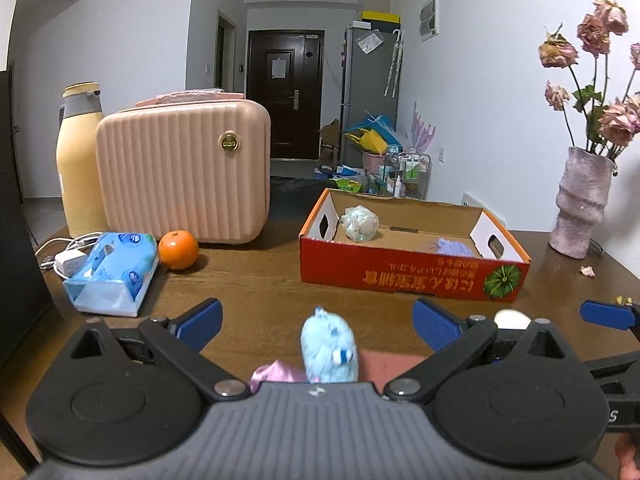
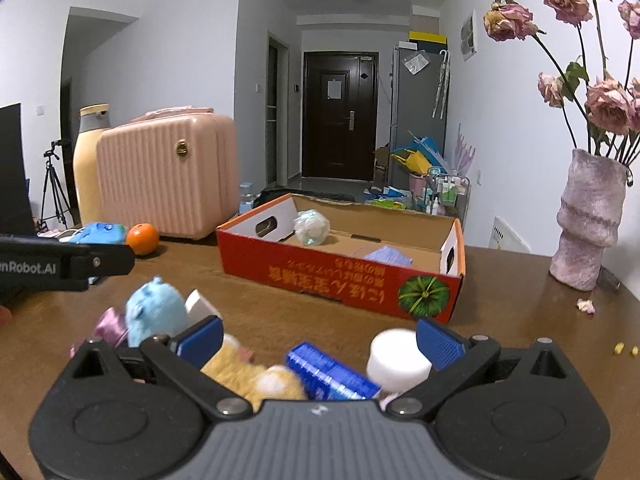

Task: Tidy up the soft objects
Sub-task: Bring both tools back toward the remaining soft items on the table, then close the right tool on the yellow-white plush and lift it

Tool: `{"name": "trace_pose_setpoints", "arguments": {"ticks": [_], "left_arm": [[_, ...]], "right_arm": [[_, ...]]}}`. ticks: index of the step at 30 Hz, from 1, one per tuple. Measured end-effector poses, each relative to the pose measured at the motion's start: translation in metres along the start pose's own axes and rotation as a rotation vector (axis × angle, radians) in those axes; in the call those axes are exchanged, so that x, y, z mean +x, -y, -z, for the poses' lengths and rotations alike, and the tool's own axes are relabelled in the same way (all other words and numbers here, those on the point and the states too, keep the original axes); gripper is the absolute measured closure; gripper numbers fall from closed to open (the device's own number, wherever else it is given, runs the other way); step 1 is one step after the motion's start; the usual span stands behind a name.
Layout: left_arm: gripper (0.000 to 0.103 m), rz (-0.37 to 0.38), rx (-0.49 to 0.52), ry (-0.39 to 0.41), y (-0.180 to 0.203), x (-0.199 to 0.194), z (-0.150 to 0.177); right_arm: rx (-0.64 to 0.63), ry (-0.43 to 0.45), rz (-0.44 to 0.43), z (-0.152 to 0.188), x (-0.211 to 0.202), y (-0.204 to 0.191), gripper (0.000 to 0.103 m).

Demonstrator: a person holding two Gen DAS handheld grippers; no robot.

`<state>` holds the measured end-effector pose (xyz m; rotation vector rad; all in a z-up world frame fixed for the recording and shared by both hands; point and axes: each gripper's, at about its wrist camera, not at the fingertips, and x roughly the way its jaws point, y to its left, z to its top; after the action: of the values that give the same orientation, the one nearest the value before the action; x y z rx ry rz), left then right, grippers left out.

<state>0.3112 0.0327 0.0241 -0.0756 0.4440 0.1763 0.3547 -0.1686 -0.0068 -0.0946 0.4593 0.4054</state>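
Your left gripper (image 1: 318,320) is spread wide, gripping nothing. The blue plush (image 1: 329,346) sits on the table (image 1: 256,280) right in the gap between the blue pads (image 1: 200,322), closer to the gripper body than the tips, not touching either pad. A pink satin piece (image 1: 272,374) lies just beside the plush, at its left, partly hidden under the gripper body.

Your right gripper (image 2: 319,338) is also wide apart, empty. Between its fingers: a yellow plush (image 2: 248,372) near the left pad, a blue packet (image 2: 332,372) in the middle, a white jar (image 2: 396,356) touching or just beside the right pad, can't tell which. The blue plush is outside this gripper, left of its left finger.

The red cardboard box (image 1: 412,276) stands farther back on the table, well apart from both grippers. Inside: a pale crumpled ball (image 1: 360,222) at the far left corner, a lilac soft item (image 1: 454,247) near the right front wall.

Left side: tissue pack (image 1: 112,272), orange (image 1: 178,249), pink case (image 1: 182,172).
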Motion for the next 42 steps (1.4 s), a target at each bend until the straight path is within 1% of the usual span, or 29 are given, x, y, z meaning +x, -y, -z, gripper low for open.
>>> {"name": "trace_pose_setpoints", "arguments": {"ticks": [7, 16, 22, 25, 28, 31, 34, 37, 42], "left_arm": [[0.000, 0.011, 0.008, 0.004, -0.013, -0.015, 0.023], [0.000, 0.014, 0.037, -0.018, -0.035, -0.019, 0.054], [0.000, 0.034, 0.038, -0.033, -0.052, -0.025, 0.065], [0.000, 0.049, 0.026, -0.046, -0.056, -0.023, 0.065], [0.000, 0.080, 0.010, -0.053, -0.061, -0.023, 0.065], [0.000, 0.090, 0.028, -0.053, -0.060, -0.023, 0.066], [0.000, 0.090, 0.030, -0.055, -0.064, -0.022, 0.066], [0.000, 0.094, 0.013, -0.058, -0.067, -0.022, 0.065], [0.000, 0.095, 0.016, -0.058, -0.067, -0.022, 0.065]], "right_arm": [[0.006, 0.009, -0.008, 0.016, -0.015, -0.015, 0.000], [0.019, -0.001, -0.016, 0.037, -0.025, -0.031, 0.000], [0.033, -0.012, -0.016, 0.049, -0.031, -0.036, 0.000], [0.037, -0.012, -0.015, 0.053, -0.032, -0.039, 0.001], [0.031, -0.019, -0.012, 0.056, -0.030, -0.041, 0.005], [0.032, -0.034, -0.009, 0.057, -0.025, -0.043, 0.011], [0.039, -0.054, -0.001, 0.059, -0.016, -0.040, 0.021], [0.061, -0.089, -0.001, 0.060, -0.003, -0.036, 0.028], [0.081, -0.132, -0.006, 0.061, 0.017, -0.033, 0.029]]}}
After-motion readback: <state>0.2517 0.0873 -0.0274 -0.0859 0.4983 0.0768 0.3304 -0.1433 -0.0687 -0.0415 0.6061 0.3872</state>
